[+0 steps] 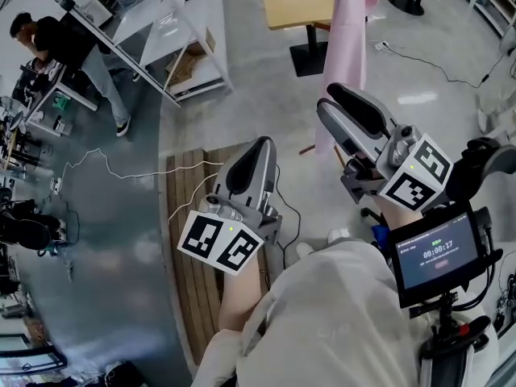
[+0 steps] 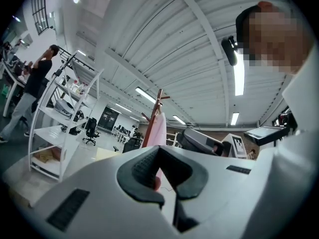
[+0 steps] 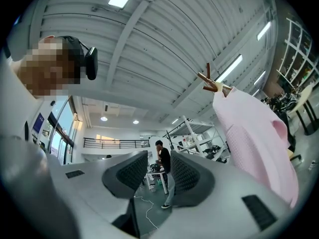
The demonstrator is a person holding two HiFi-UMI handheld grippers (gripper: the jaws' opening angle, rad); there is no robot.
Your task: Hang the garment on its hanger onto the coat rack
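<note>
Our left gripper [image 2: 162, 166] and right gripper [image 3: 159, 171] are empty, jaws apart. The pink garment [image 3: 254, 133] hangs, apparently hooked, on the coat rack [image 3: 209, 81].

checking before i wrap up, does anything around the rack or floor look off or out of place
Nothing is damaged or spilled. The pink fabric garment hangs straight from the brown wooden coat rack. The only untidy thing is a loose white cable snaking over the grey floor onto the wooden slatted board.
</note>
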